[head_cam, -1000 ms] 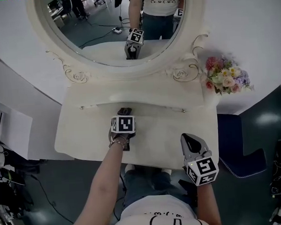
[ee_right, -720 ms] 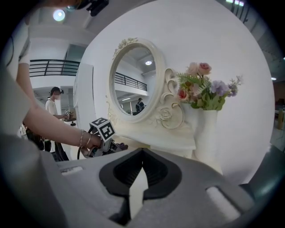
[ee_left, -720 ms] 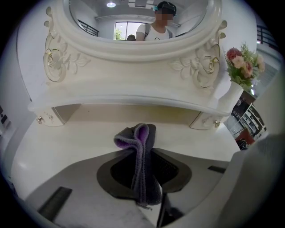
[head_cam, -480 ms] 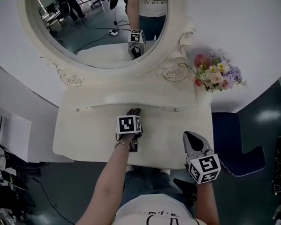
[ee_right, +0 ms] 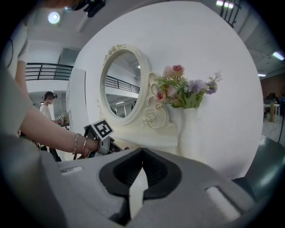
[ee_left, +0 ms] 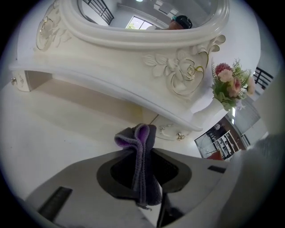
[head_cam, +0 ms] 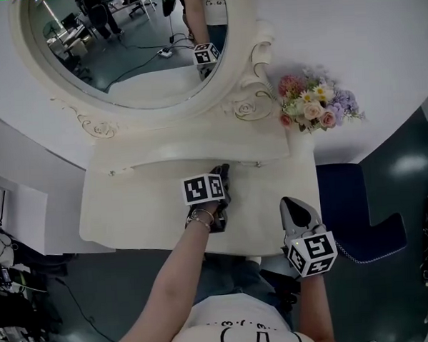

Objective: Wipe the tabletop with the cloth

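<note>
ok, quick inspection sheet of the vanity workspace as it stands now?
Surface: white tabletop, bare, no spill visible.
Job's things: dark grey cloth, purple inside, folded, near the back ledge.
Clutter: nothing seen on the top; flower bouquet beside the mirror.
Grippers: left gripper shut on the cloth; right gripper shut, empty, by the front right corner.
Cables: cable on the floor, seen in the mirror.
Surroundings: dark blue item at right, possibly a seat.

The cloth [ee_left: 140, 136] is dark grey with a purple inside, folded up and pinched between the left gripper [ee_left: 145, 156] jaws. Its bunched end pokes out over the cream-white tabletop [ee_left: 49, 133], back by the mirror base.
</note>
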A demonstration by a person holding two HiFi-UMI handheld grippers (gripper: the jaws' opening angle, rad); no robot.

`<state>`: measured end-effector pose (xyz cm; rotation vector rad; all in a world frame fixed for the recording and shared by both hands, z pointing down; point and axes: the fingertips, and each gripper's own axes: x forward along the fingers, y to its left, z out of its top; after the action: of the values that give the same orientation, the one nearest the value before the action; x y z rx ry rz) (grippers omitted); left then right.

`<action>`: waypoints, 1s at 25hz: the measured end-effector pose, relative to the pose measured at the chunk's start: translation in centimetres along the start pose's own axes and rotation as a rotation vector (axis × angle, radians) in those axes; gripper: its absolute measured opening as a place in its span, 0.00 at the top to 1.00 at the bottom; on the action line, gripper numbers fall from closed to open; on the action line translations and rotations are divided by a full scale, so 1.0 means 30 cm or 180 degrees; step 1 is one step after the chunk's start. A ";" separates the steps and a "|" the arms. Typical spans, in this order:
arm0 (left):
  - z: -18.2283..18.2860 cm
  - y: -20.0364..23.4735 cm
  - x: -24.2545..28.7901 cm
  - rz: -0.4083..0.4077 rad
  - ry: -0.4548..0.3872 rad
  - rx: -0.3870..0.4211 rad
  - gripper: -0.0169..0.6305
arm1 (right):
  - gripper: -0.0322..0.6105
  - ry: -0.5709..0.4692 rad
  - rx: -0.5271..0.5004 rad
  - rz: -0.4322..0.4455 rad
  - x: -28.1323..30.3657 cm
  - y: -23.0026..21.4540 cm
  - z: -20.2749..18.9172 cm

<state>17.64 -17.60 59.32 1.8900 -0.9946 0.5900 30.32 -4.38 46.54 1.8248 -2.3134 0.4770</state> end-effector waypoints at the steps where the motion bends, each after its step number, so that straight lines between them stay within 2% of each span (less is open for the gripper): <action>1: -0.006 -0.024 0.010 -0.0052 0.0003 -0.0048 0.83 | 0.95 -0.0007 0.0015 -0.0008 -0.004 -0.005 -0.003; 7: -0.046 -0.166 0.071 -0.0296 0.0035 -0.0282 0.83 | 0.95 -0.0033 0.0109 -0.0098 -0.037 -0.055 -0.020; 13: -0.085 -0.277 0.113 -0.0355 0.0049 -0.0288 0.83 | 0.95 -0.0036 0.0190 -0.0201 -0.076 -0.107 -0.041; 19: -0.131 -0.370 0.143 -0.0495 0.0098 -0.0535 0.83 | 0.95 -0.0036 0.0267 -0.0283 -0.104 -0.153 -0.064; 25: -0.162 -0.502 0.207 -0.0663 0.0180 -0.0425 0.83 | 0.95 -0.0018 0.0307 -0.0364 -0.136 -0.191 -0.084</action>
<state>33.55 -11.64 58.79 1.8200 -0.7696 0.4408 36.67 -0.96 48.47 1.9911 -2.2103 0.5763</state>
